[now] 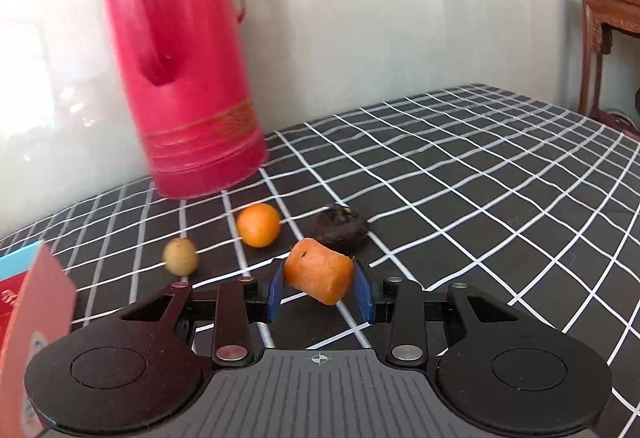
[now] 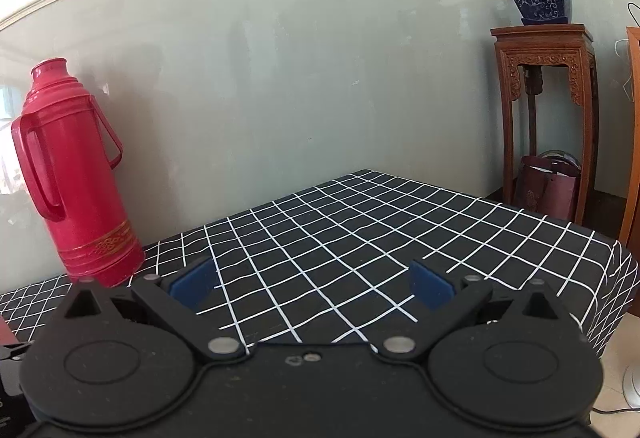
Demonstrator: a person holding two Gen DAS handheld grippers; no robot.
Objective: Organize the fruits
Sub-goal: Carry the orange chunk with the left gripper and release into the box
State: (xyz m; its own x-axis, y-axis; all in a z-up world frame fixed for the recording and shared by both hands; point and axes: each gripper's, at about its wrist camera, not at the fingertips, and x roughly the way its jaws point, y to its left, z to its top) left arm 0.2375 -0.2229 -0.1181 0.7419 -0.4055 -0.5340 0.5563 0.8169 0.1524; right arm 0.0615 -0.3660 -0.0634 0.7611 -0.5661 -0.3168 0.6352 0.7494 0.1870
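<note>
1. Gripping comes first in the left wrist view: the left hand-held gripper [image 1: 320,292] has its blue pads [image 1: 275,290] closed most of the way in on a stubby orange carrot piece [image 1: 319,271], which sits tilted between them and looks pinched. No earlier frame shows how it got there.
2. Just left of it, at the near left edge, a pink and blue carton [image 1: 36,302] pokes into view; whether it is where the produce should go cannot be told.
3. A little farther on the surface [image 1: 460,174], a small yellow-green fruit [image 1: 180,256], an orange [image 1: 258,225] and a dark wrinkled fruit [image 1: 340,228] lie loose, near each other but apart.
4. Farthest back, a red thermos [image 1: 180,70] stands by the wall.
5. The right hand-held gripper [image 2: 312,288] hangs wide open over bare checked cloth, holding nothing.
6. My judgement: sorting has barely begun. One piece is in hand and three others wait untouched, with no gathered group visible anywhere.
</note>
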